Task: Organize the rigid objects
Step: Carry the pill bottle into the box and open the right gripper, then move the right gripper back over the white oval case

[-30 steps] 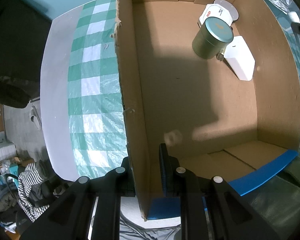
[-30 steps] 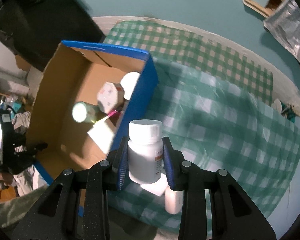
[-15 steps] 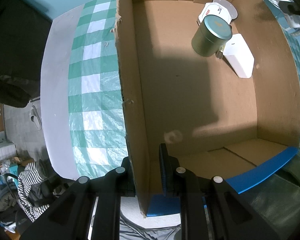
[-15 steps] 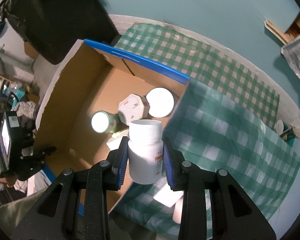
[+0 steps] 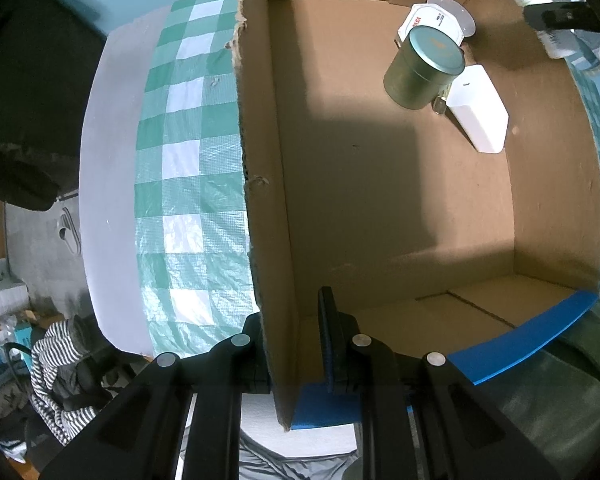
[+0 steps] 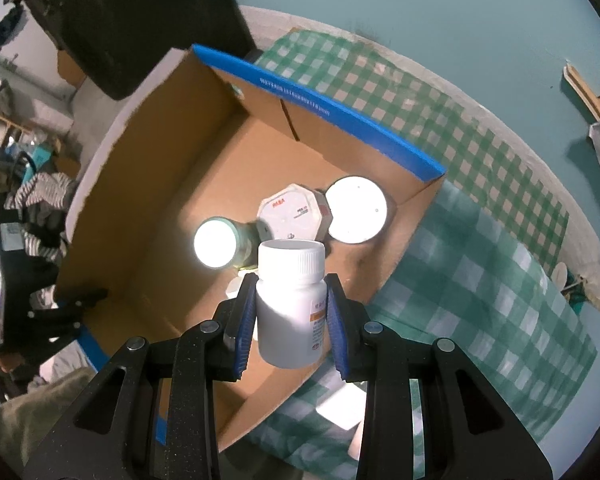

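I see plain matt cardboard in the box (image 5: 380, 200), its torn edge rough and fibrous, its outer flaps printed glossy blue. The tin (image 5: 422, 68) looks like brushed metal with a dull green sheen. My bottle (image 6: 290, 304) is smooth white plastic with a ribbed cap and paper label. The checked cloth (image 5: 188, 200) looks like woven plastic sheeting, crinkled and slightly shiny. My gripper fingers (image 6: 242, 332) carry blue rubbery pads.

white box (image 6: 233, 288) mostly hidden behind pill bottle (image 6: 291, 304), bottle label print unreadable
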Demonstrator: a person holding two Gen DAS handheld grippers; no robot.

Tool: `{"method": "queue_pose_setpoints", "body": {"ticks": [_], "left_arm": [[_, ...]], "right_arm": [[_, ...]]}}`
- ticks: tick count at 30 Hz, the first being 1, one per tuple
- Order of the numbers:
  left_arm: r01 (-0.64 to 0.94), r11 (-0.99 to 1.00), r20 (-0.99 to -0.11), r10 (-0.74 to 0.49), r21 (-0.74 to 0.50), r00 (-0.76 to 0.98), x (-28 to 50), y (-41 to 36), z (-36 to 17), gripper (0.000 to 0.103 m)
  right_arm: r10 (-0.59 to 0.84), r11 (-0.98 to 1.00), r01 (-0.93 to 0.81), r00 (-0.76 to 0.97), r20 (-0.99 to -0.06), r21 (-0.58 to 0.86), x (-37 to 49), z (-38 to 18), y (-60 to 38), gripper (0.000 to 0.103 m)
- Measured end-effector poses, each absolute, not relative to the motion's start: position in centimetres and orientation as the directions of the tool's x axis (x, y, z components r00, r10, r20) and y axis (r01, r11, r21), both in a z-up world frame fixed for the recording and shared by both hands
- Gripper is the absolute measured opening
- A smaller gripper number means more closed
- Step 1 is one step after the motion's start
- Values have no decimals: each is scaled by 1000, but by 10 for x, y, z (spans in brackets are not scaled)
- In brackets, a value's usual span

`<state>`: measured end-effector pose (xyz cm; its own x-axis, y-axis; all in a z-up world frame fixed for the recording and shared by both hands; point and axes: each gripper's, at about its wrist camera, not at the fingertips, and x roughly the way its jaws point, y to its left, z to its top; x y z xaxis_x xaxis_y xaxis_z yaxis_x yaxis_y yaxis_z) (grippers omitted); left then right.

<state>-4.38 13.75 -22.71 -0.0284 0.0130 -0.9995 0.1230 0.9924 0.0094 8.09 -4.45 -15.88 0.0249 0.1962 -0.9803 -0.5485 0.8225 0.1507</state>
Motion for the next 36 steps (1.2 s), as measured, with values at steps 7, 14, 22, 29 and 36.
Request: {"method": "queue_pose_setpoints", "body": {"ticks": [7,14,22,29,36], "left_arm": [[135,991,-1000,16,13,-23,-44,132,-224,17],[152,988,-1000,19,16,-20,-43,127,-221,17],[166,986,-1000,25,21,-19,-42,122,-218,17],[173,985,-1000,22,19,-17,-41,117,-215,17],[169,985,-1000,19,16,-20,-40,115,-213,17]], "right_arm": [[158,818,-561,11,-987,125,79,-172,-38,32],[150,836,-537,24,-988,114,78,-174,-40,32],[175,859,-496,47,-983,129,78,-161,-53,41],[184,867,-482,66,-981,130,77,-151,-59,46],[182,876,-465,81,-980,124,74,-144,-70,50]]}}
